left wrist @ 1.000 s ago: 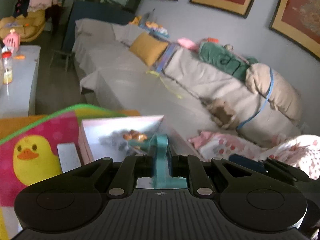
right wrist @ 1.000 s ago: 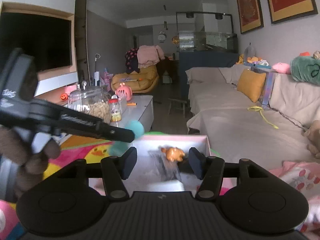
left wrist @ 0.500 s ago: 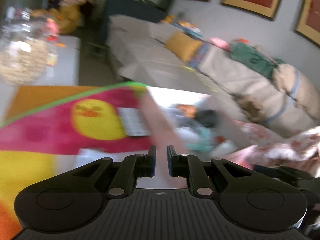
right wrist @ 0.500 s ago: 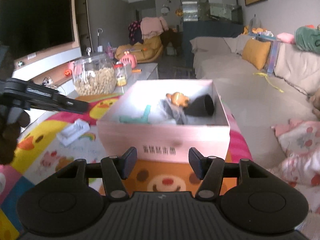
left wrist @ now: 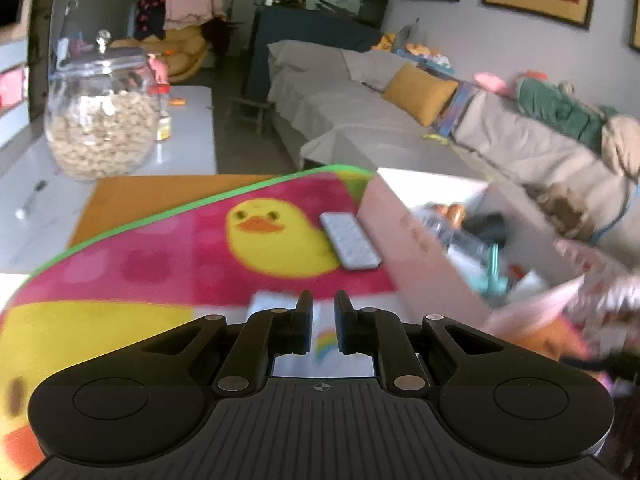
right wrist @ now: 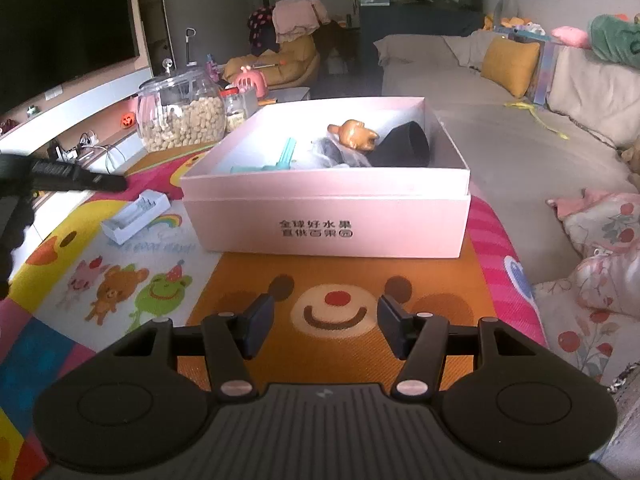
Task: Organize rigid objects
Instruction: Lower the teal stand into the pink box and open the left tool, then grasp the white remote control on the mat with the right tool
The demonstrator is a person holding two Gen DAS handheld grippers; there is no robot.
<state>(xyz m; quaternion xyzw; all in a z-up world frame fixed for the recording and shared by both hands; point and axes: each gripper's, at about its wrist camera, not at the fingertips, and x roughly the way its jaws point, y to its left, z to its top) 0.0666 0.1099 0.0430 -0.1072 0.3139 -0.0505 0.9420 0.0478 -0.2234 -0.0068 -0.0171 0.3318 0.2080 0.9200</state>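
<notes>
Step in hand, judged: between placements, with pink box (right wrist: 328, 216) on play mat (right wrist: 120, 280) already loaded. Inside box: teal plastic tool (right wrist: 280, 158), brown animal figurine (right wrist: 354, 134), black cone-shaped piece (right wrist: 404, 146), something wrapped in clear film, not identifiable. Outside box, on mat just beside its left wall: white remote (left wrist: 350, 242) and a small white tray (right wrist: 136, 214), apart from each other. Left gripper (left wrist: 323, 322) pressed nearly together, nothing between pads, hovering over mat and aimed toward remote. Right gripper (right wrist: 326, 324) spread part-way, empty, low over bear print in front of box, touching nothing. Next move, judged: left jaws to be spread before descent onto remote or tray; flat remote likely to need pinch across narrow edges. Risk: remote lies close to box wall, little room for finger on that side. Glass jar of pale nuts (left wrist: 102, 120) on white table behind mat, well apart.
</notes>
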